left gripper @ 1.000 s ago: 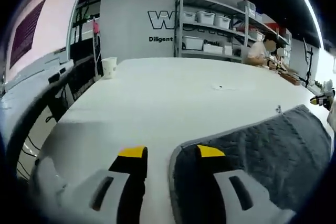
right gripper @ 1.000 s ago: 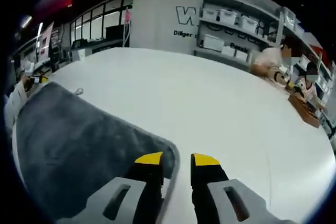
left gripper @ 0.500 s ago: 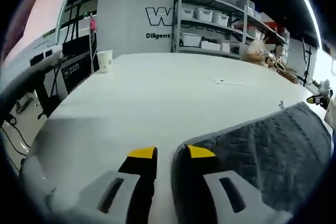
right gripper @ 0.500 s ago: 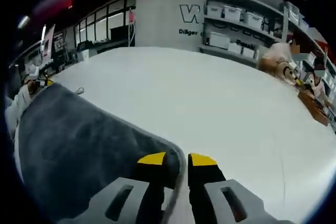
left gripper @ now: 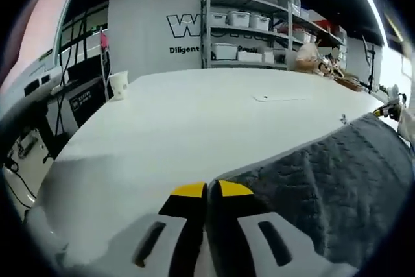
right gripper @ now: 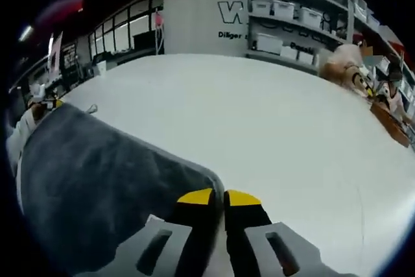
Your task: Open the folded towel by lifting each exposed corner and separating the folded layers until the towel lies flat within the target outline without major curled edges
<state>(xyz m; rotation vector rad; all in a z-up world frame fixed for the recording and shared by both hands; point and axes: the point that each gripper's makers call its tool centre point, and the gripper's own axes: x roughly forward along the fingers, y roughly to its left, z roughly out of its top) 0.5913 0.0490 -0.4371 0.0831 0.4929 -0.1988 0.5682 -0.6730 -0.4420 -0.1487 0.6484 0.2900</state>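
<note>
White bench (left gripper: 194, 115) is carrying a grey towel (left gripper: 337, 186), both claws clamping its near corners.
Left claw (left gripper: 206, 189) and right claw (right gripper: 218, 196) are pinching shut on the towel edge; unfolding looks begun, flattening is remaining.

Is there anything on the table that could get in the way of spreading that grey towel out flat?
Nothing visible does. Both grippers, left and right, have their jaws shut on corners of the grey towel. The white table beyond it looks bare; the paper cup stands far off at the table's edge.
</note>
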